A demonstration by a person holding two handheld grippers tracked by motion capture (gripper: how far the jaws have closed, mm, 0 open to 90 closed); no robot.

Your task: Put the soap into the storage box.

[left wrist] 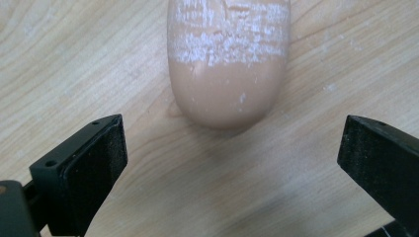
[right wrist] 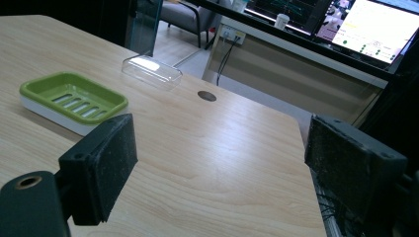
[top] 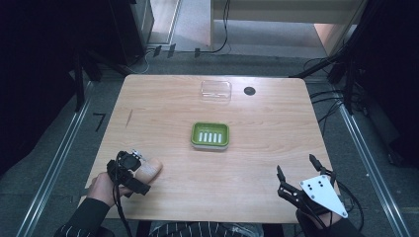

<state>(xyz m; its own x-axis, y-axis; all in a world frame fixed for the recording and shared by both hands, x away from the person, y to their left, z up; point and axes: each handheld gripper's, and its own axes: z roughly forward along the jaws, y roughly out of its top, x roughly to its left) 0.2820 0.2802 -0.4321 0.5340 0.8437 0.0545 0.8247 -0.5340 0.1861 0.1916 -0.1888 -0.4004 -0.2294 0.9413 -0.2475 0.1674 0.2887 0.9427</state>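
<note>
Your left gripper [top: 140,164] sat nearest, at the table's [top: 163,106] front left corner, jaws spread wide and holding nothing. Just ahead of them lay the soap [left wrist: 227,59], a tan rounded bar with a whitish, dried band across it; its blunt end pointed at the gap between your jaws, not yet touched. You could judge it stiff and fairly light, but smooth and likely slippery, with curved sides that might squirt out of a hard pinch. You would have done best to close across its narrow width near the middle, squarely, with moderate force. Your right gripper [top: 296,170] hovered at the front right corner, jaws likewise apart and empty. Farther off, at mid-table, stood the green dish [top: 210,135], slotted and empty, well apart from the soap. Beyond it, near the far edge, lay a clear lid [top: 216,91].
</note>
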